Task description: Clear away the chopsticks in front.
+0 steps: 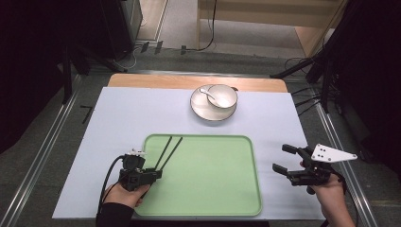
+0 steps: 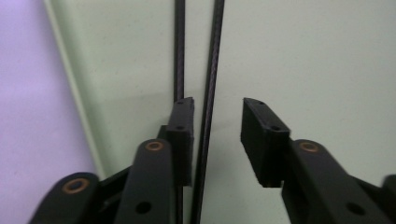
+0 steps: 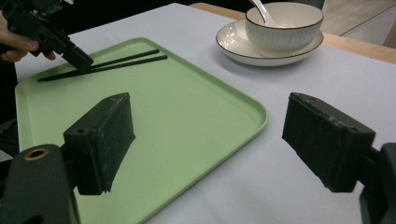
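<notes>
With the chopsticks [image 1: 168, 151] laid at the green tray's [image 1: 213, 208] left edge, the left gripper [image 2: 217, 122] stands part-open over them, gripping neither, so backing off seems next, while the right gripper [image 1: 278, 158] waits wide open and empty above the worktop [image 1: 118, 113].

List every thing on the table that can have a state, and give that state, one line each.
Chopsticks: lying on the tray, one between the left tool's jaws, pads not pressing it.
Tray: flat on the table, carrying the chopsticks.
Bowl: upright on the plate, spoon inside.
Spoon: leaning in the bowl.
Plate: flat under the bowl.
Left tool: open.
Right tool: open, holding nothing.
</notes>
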`<state>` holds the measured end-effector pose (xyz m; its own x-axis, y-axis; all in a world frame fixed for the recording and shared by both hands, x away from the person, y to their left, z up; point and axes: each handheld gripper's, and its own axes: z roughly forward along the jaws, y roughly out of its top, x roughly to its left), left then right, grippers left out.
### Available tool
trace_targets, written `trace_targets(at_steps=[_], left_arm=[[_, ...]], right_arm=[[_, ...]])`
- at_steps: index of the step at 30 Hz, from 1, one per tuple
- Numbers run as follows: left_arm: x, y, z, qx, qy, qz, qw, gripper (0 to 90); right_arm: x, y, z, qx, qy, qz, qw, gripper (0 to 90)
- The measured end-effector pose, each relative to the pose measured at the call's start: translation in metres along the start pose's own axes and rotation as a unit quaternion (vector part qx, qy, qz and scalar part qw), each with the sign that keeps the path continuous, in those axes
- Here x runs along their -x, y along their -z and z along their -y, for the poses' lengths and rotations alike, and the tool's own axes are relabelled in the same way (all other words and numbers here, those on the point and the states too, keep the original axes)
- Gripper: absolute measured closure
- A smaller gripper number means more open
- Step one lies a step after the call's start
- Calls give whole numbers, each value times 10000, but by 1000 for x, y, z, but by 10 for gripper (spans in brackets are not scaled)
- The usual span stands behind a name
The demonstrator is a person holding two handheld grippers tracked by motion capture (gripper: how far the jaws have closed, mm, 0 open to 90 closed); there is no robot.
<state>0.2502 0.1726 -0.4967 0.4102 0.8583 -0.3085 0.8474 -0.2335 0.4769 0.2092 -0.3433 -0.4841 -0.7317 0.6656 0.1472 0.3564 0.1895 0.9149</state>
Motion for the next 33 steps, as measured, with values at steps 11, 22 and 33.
trace_targets(at_steps=[11, 22, 33], left_arm=[[-21, 20, -26, 450, -843, 595, 9936, 427], [-70, 53, -27, 1096, -1249, 766, 9831, 347], [-99, 80, 0, 1844, -2008, 604, 9602, 290]], right_arm=[[1, 2, 1, 24, -27, 10, 10000, 169], [0, 5, 3, 38, -71, 42, 10000, 169], [1, 6, 3, 72, -79, 58, 9999, 168]])
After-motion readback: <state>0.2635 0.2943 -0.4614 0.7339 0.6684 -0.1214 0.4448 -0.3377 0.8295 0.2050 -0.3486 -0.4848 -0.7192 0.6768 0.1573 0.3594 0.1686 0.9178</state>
